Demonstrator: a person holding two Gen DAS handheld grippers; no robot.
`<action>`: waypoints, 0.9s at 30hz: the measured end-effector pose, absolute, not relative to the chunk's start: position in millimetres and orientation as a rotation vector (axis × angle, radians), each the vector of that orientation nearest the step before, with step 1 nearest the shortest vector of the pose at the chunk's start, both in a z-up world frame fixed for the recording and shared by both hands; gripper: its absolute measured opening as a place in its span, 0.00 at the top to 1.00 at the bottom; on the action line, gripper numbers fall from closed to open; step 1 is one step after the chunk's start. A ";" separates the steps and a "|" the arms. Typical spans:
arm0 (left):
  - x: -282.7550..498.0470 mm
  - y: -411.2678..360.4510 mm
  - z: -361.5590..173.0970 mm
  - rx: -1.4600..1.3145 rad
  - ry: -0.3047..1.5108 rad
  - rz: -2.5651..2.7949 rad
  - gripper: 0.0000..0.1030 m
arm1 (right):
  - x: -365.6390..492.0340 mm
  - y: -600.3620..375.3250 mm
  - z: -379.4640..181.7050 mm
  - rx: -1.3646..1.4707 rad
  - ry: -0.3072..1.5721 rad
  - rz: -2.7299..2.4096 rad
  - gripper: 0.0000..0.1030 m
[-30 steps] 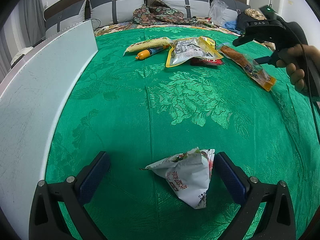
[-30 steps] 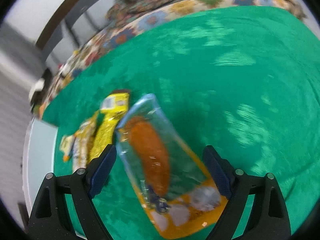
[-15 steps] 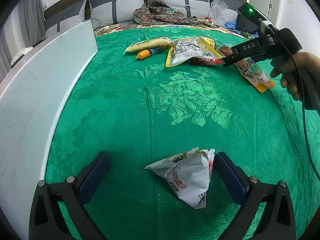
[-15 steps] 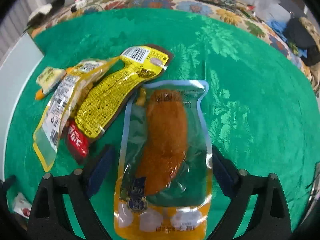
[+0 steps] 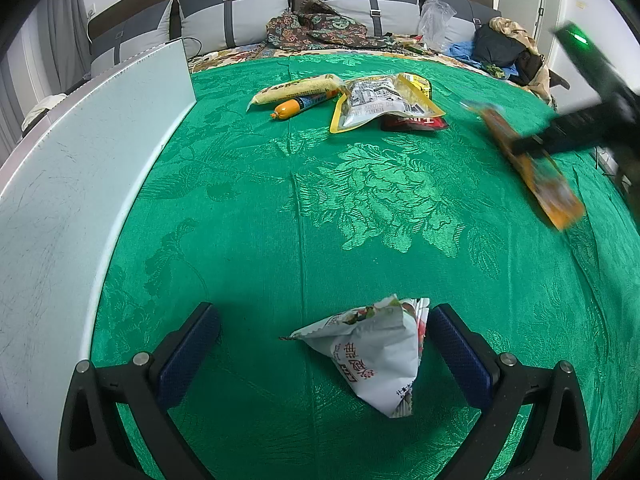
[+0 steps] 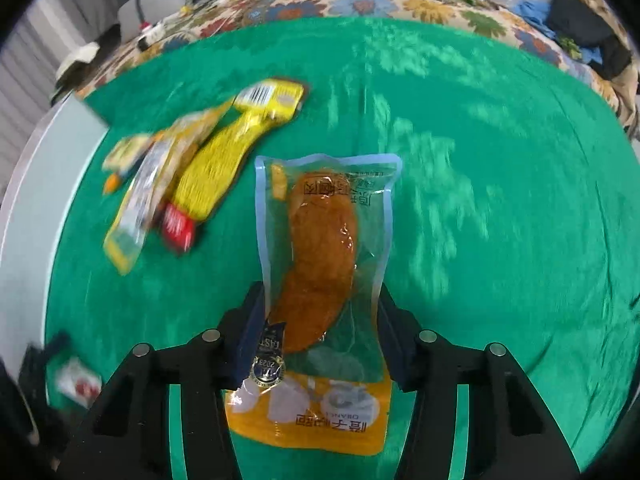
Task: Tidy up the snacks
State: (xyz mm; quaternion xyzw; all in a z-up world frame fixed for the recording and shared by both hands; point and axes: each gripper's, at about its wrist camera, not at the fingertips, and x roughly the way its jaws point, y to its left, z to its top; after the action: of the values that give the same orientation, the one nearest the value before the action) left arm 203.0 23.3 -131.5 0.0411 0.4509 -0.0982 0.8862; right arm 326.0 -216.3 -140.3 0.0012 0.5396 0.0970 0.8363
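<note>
The right gripper has swung over the orange snack pack on the green cloth, jaws closing on its sides. The slippery pack could slide out.

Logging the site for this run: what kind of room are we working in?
Most likely a bedroom: the snacks lie on a bed under a green bedspread, with a padded headboard behind and clothes heaped at its far corner.
</note>
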 end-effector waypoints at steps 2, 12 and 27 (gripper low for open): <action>203.1 23.3 -131.5 0.086 0.938 -0.204 0.00 | 303.5 -223.5 -141.9 0.023 1.155 0.231 0.47; 203.1 23.2 -130.9 0.095 0.944 -0.219 0.00 | 208.1 -265.1 -155.9 0.260 1.127 0.270 0.47; 184.1 14.9 -112.7 0.042 0.983 -0.282 0.58 | 158.1 -267.1 -157.2 0.408 1.074 0.260 0.78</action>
State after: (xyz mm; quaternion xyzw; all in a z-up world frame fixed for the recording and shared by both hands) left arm 184.1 14.9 -112.7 0.0199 0.4701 -0.1349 0.8720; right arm 158.1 -267.1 -157.2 0.1924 0.5066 0.1225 0.8315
